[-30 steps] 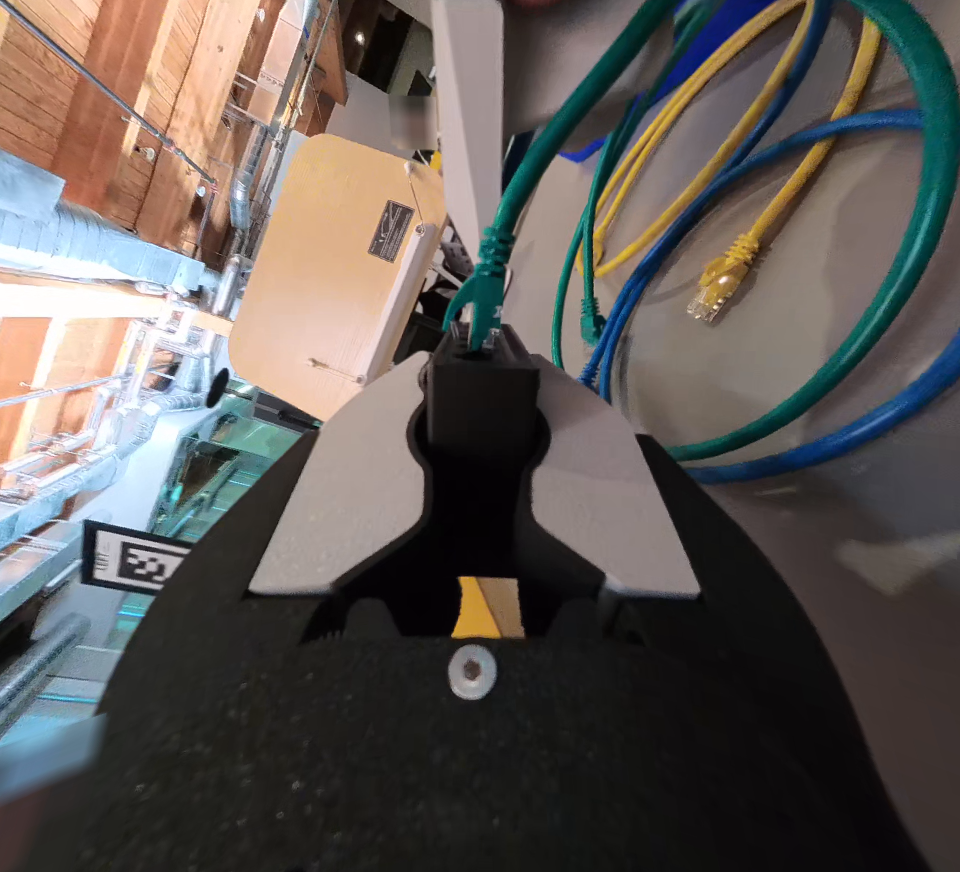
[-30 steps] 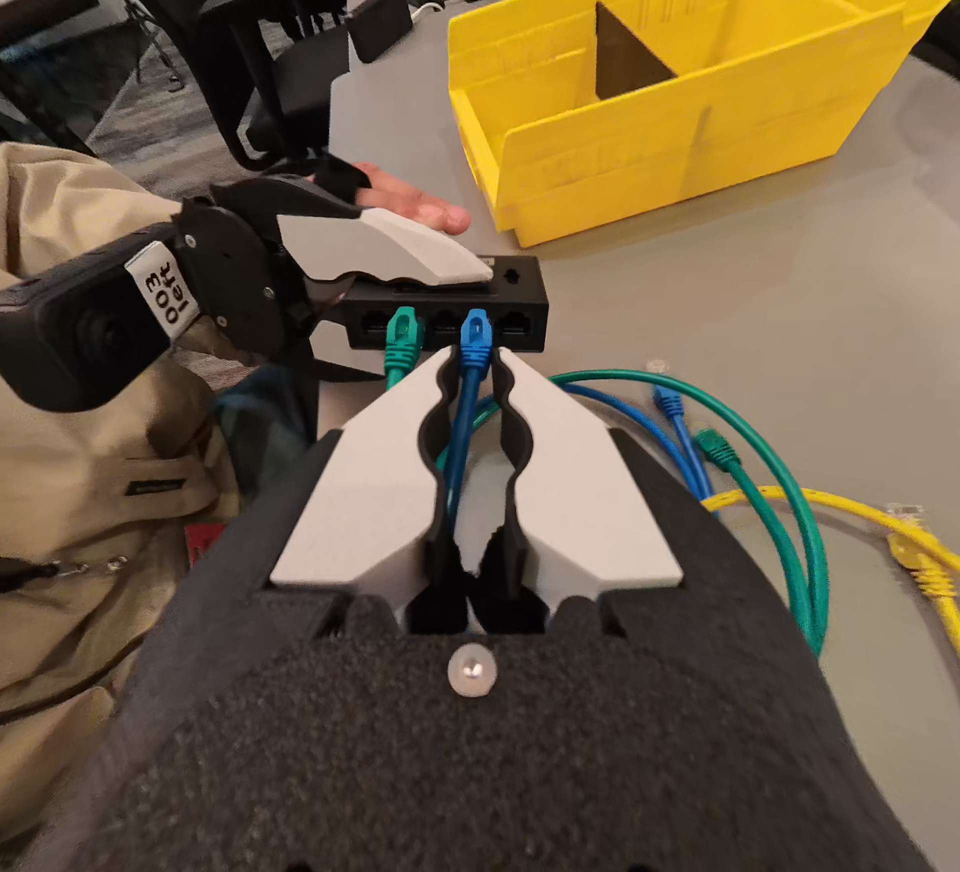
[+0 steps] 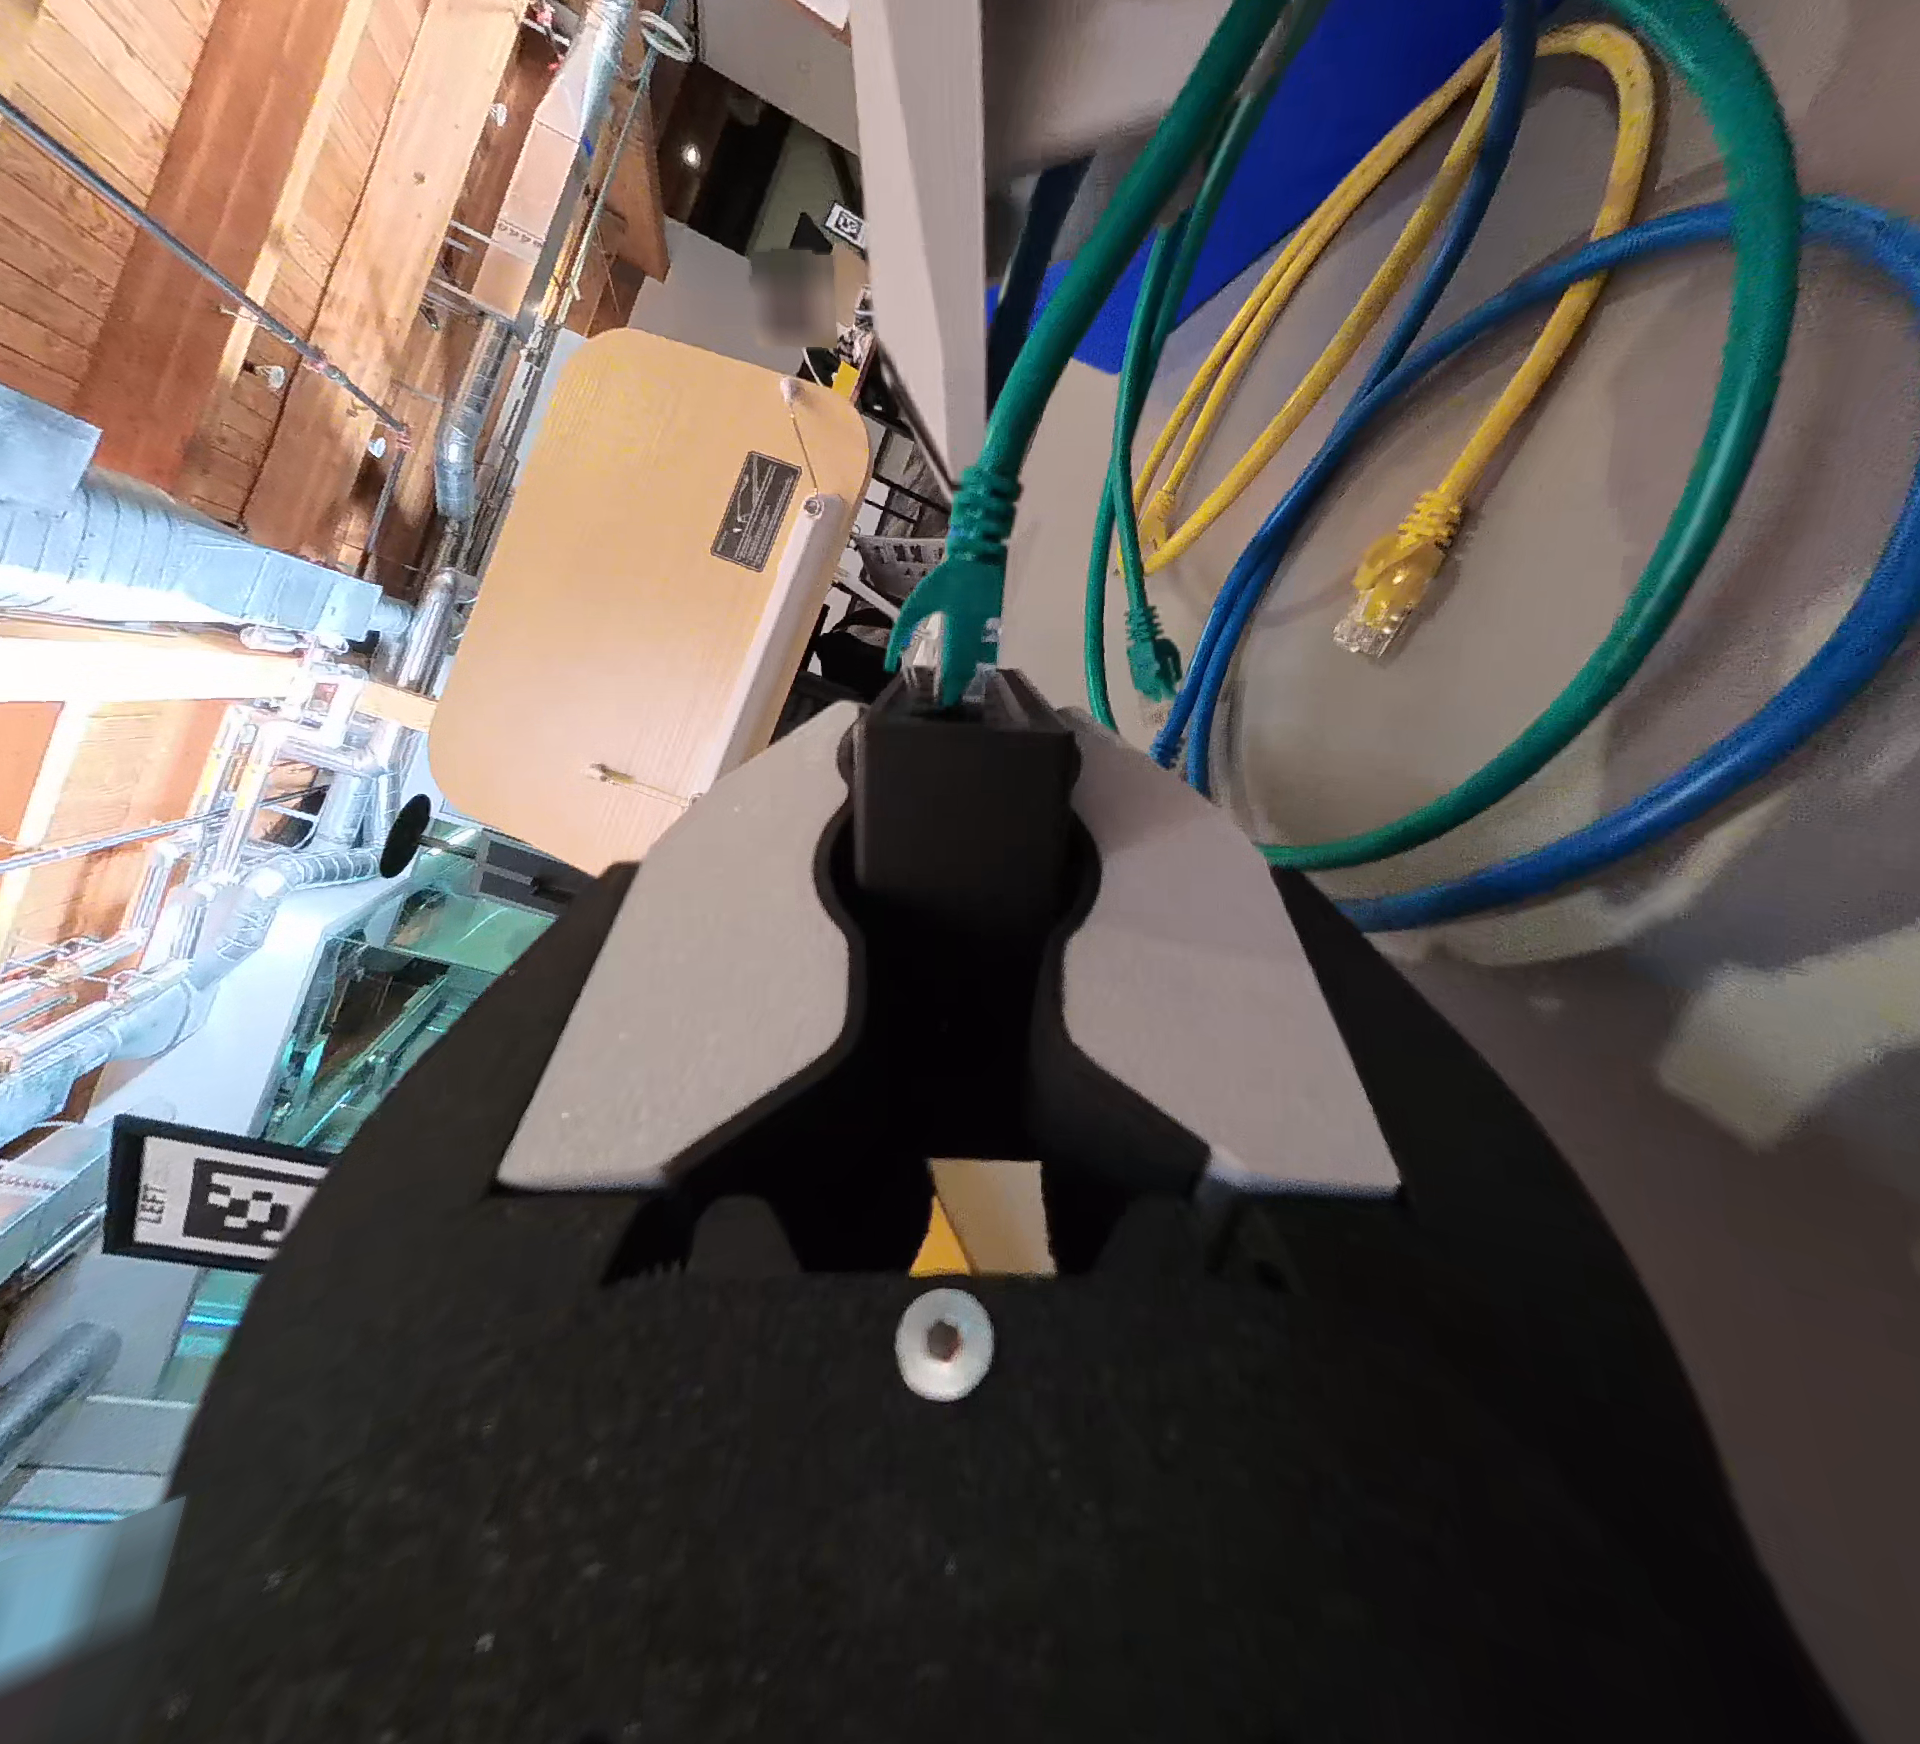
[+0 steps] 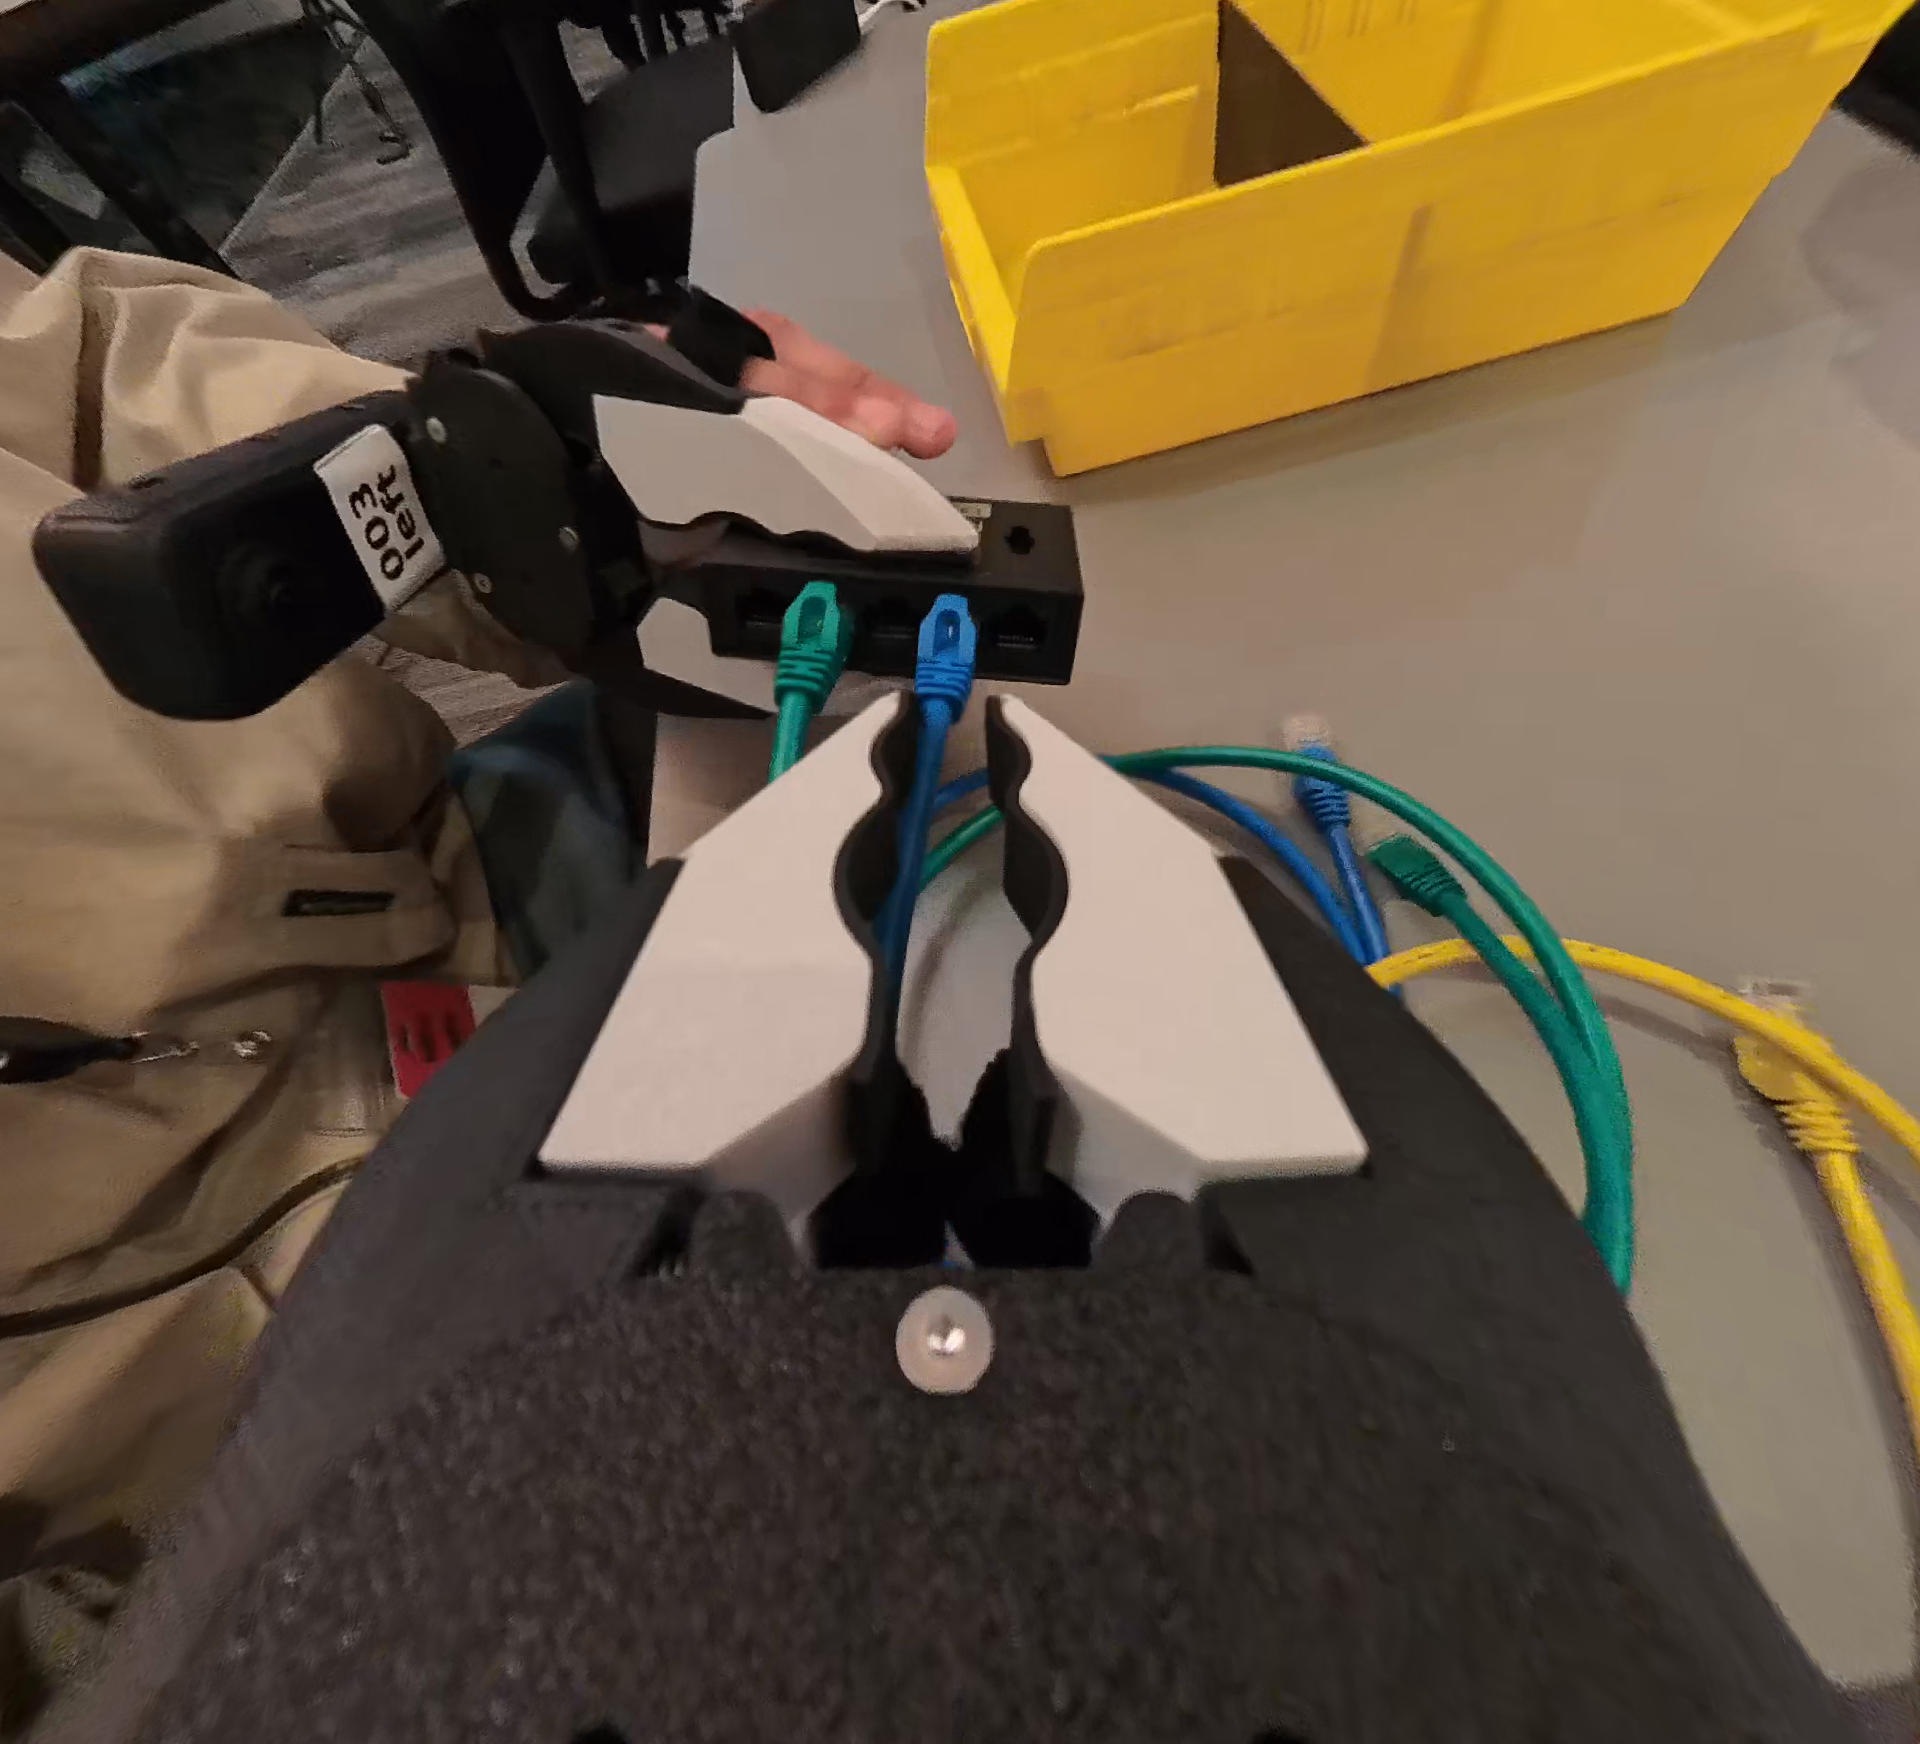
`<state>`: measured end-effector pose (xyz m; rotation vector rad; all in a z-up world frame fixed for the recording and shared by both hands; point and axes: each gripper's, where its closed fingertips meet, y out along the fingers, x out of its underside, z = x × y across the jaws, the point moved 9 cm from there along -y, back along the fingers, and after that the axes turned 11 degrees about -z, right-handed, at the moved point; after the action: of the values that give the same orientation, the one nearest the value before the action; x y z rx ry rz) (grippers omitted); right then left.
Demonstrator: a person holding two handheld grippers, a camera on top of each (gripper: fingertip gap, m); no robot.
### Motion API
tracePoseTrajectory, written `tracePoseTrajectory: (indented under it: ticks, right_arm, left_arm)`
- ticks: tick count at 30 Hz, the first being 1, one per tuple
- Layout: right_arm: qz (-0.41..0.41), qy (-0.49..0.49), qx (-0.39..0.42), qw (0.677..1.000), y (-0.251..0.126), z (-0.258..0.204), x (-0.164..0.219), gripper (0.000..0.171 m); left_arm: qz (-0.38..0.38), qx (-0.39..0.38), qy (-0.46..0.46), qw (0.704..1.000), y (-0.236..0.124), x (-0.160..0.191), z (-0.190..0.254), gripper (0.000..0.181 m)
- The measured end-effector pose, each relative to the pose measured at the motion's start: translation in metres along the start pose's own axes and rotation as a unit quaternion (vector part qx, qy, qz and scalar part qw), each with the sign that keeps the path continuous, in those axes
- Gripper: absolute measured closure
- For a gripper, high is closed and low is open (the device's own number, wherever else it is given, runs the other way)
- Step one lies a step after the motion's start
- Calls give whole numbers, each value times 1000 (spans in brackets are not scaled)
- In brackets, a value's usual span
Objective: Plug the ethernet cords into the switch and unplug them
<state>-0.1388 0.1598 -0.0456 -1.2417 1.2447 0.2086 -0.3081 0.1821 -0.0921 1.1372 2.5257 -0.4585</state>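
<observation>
— Fingers first: what has each gripper got?

— Left gripper (image 3: 961,759) is clamped across the black switch (image 4: 1023,572), one finger above it and one below, holding it at the near edge of the grey table (image 4: 1455,655). Right gripper (image 4: 940,728) has its fingers parted a little, and the blue cord (image 4: 914,821) runs loose down the gap between them, touching the left finger (image 4: 769,915).

— A second ago?

— That gap was narrower and the fingertips sat closer to the switch; the right gripper has opened and drawn back slightly. The blue plug (image 4: 945,645) stays seated in the switch, and so does the green plug (image 4: 814,645) two ports to its left.

— Containers?

— A yellow bin (image 4: 1351,271) stands behind the switch, to its right, well apart from it. Only a brown divider (image 4: 1273,105) shows inside; I cannot tell whether anything lies on its floor.

— Room to move?

— The port right of the blue plug is free. Right of the switch, the table lies bare up to the bin. Nearer than the switch, loops of green, blue and yellow cord (image 4: 1849,1164) crowd the surface, with loose blue (image 4: 1320,790) and green (image 4: 1413,873) plug ends near the right gripper's right finger.
</observation>
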Motion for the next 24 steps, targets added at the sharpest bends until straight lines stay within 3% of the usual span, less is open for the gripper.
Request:
tracePoseTrajectory:
  ticks: [4, 13, 17, 21, 24]
  right_arm:
    - [4, -5, 1, 1000, -2, -4, -3, 168]
    - [-33, -14, 33, 999, -2, -5, -3, 161]
    - [-8, -26, 80, 996, -28, -10, -16, 157]
    - [54, -14, -7, 998, -58, -28, -27, 148]
    - [35, 3, -118, 992, -32, -38, -9, 139]
  left_arm:
    - [-1, 0, -8, 1000, -1, 0, -2, 151]
    - [-16, 10, -4, 1000, 0, 4, 1, 152]
    - [-35, 18, -36, 999, 4, 12, -5, 152]
    - [-53, 11, -106, 993, 4, 21, -17, 152]
    - [-60, 4, -157, 986, 5, 24, -25, 152]
